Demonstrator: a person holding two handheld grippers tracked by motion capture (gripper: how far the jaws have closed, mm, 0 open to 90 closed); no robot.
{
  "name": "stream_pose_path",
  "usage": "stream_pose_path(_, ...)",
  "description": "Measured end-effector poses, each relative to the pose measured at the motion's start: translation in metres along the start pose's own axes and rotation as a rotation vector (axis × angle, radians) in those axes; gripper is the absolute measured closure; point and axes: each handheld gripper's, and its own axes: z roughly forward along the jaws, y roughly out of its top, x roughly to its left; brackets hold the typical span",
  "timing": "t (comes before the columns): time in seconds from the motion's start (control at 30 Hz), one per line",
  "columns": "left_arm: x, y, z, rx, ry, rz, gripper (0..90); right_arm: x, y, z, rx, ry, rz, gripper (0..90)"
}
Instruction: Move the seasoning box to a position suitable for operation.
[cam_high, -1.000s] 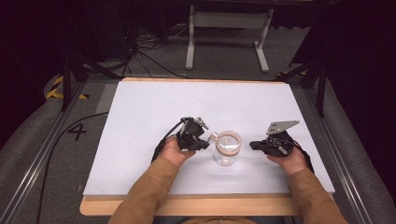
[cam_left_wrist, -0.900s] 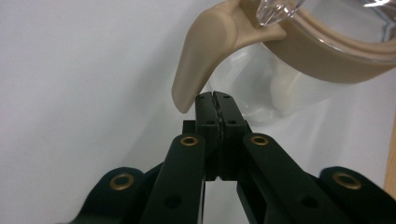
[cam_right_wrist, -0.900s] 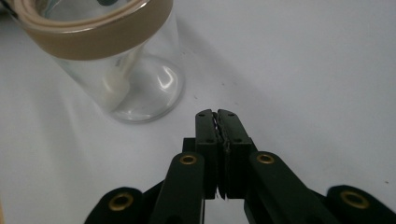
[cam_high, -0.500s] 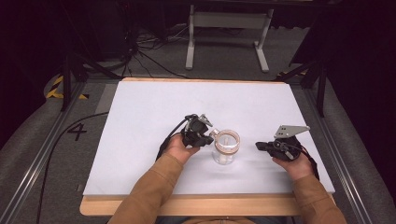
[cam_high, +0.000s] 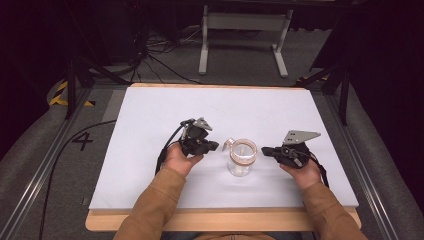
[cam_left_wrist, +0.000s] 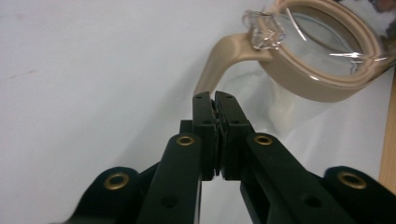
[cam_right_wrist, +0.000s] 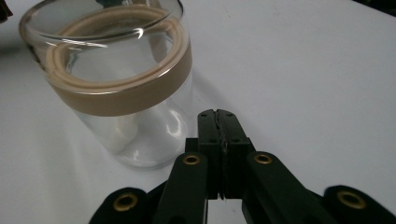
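Observation:
A clear glass jar (cam_high: 241, 159) with a tan seal ring stands upright on the white table (cam_high: 150, 115) between my hands. From its rim a tan tab (cam_left_wrist: 219, 60) hangs down beside a clear knob (cam_left_wrist: 264, 28). My left gripper (cam_high: 215, 145) points at the jar from the left. Its jaws have just been opening and are parted by a narrow slit with nothing between them, the tips (cam_left_wrist: 214, 95) just short of the tab. My right gripper (cam_high: 264, 150) sits shut and empty to the jar's right, its tips (cam_right_wrist: 218, 113) close to the glass wall (cam_right_wrist: 126, 93).
The table's wooden front edge (cam_high: 225, 220) lies just under the person's forearms. Beyond the far edge stand a metal stand (cam_high: 240, 30) and cables on the dark floor. A black cable (cam_high: 55, 165) runs along the left rail.
My left gripper has drawn back to the left, off the jar's tab. My right hand drifted right, then came back toward the jar. The jar has stayed put.

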Motion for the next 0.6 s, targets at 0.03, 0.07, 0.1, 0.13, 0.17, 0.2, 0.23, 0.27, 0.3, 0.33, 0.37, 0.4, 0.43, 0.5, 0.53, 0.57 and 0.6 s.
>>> stream_pose_path(0.03,0.002,-0.002,-0.003,-0.009,0.005,-0.02,86.5,0.0,0.001,0.004,0.001,0.007,0.003,89.3)
stream_pose_path(0.07,0.003,-0.005,-0.006,-0.016,0.011,-0.029,86.2,0.0,0.001,0.008,0.006,0.013,0.003,89.3)
stream_pose_path(0.1,0.004,-0.007,-0.008,-0.018,0.02,-0.037,85.9,0.001,0.002,0.012,0.01,0.014,-0.003,89.4)
stream_pose_path(0.13,0.005,-0.009,-0.01,-0.019,0.021,-0.043,85.2,0.001,0.003,0.016,0.019,0.016,-0.006,89.4)
stream_pose_path(0.17,0.006,-0.011,-0.013,-0.032,0.023,-0.057,84.0,0.001,0.003,0.019,0.021,0.02,-0.011,89.3)
stream_pose_path(0.2,0.007,-0.012,-0.014,-0.037,0.028,-0.066,81.5,0.001,0.003,0.023,0.027,0.027,-0.012,89.3)
stream_pose_path(0.23,0.008,-0.013,-0.016,-0.04,0.028,-0.085,80.8,0.001,0.003,0.026,0.034,0.031,-0.012,89.3)
stream_pose_path(0.27,0.009,-0.015,-0.016,-0.04,0.027,-0.088,81.4,0.0,0.002,0.029,0.042,0.035,-0.012,89.4)
stream_pose_path(0.3,0.009,-0.015,-0.016,-0.039,0.03,-0.093,84.0,0.0,0.002,0.031,0.05,0.043,-0.014,89.4)
stream_pose_path(0.33,0.009,-0.016,-0.017,-0.023,0.028,-0.085,86.6,0.0,0.001,0.033,0.057,0.05,-0.016,89.4)
stream_pose_path(0.37,0.008,-0.016,-0.016,-0.025,0.033,-0.086,88.3,0.001,0.001,0.034,0.064,0.044,-0.021,89.4)
stream_pose_path(0.4,0.008,-0.016,-0.015,-0.018,0.034,-0.081,89.2,0.001,0.001,0.035,0.066,0.042,-0.02,89.4)
stream_pose_path(0.43,0.007,-0.016,-0.014,-0.008,0.021,-0.084,89.1,0.001,0.001,0.035,0.068,0.042,-0.018,89.4)
stream_pose_path(0.5,0.006,-0.016,-0.011,-0.005,0.007,-0.077,88.6,0.001,0.0,0.034,0.07,0.047,-0.003,89.5)
stream_pose_path(0.53,0.005,-0.016,-0.01,0.008,0.017,-0.078,88.9,0.001,0.0,0.034,0.072,0.046,0.002,89.5)
stream_pose_path(0.57,0.005,-0.015,-0.008,0.021,0.027,-0.086,88.8,0.002,0.0,0.034,0.075,0.044,0.004,89.5)
stream_pose_path(0.6,0.006,-0.015,-0.007,0.028,0.022,-0.083,88.9,0.002,0.0,0.034,0.079,0.041,0.007,89.5)
